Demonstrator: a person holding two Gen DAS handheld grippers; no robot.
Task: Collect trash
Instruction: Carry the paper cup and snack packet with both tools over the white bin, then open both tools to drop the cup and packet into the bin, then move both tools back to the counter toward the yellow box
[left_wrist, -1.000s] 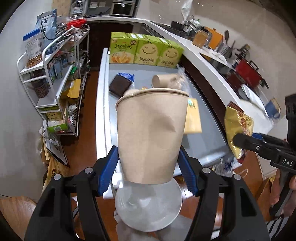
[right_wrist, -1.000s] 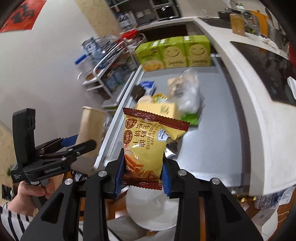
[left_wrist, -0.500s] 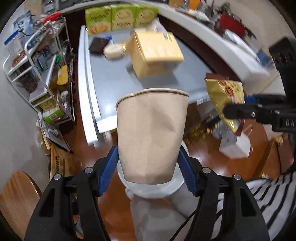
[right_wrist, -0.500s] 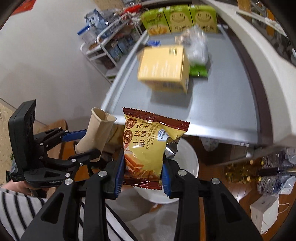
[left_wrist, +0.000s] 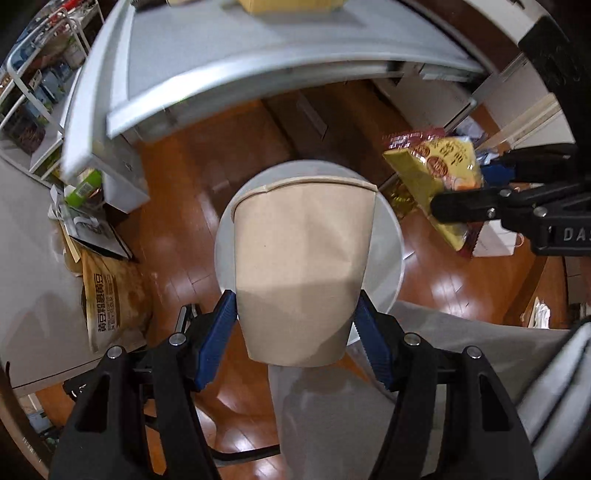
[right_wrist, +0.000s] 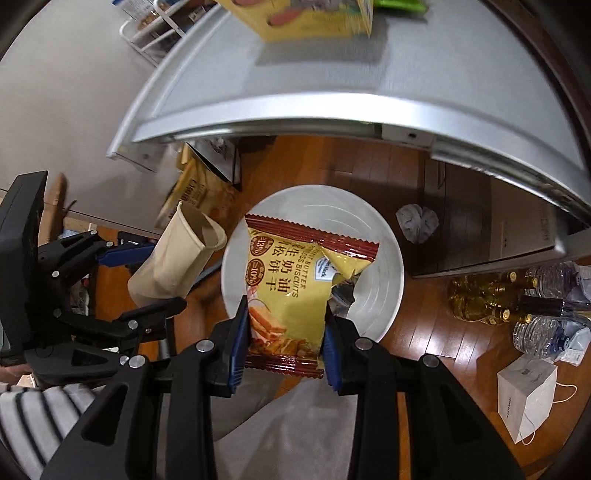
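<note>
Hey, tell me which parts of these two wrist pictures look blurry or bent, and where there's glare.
Left wrist view: the grey metal table is motion-smeared and bowed by the fisheye, while the brown paper cup in the left gripper stays sharp; light patches glare on the wooden floor. Right wrist view: the yellow box on the table is blurred, the yellow biscuit packet crisp.

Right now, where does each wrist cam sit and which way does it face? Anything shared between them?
Left wrist: on the left gripper, looking down past its crushed brown paper cup at the round white bin on the wood floor; own grey trouser leg shows.
Right wrist: on the right gripper, looking down past its yellow biscuit packet into the same bin; striped sleeve and trouser leg show.
Shared: bin, grey table edge, cup, packet, each other's gripper.
</note>
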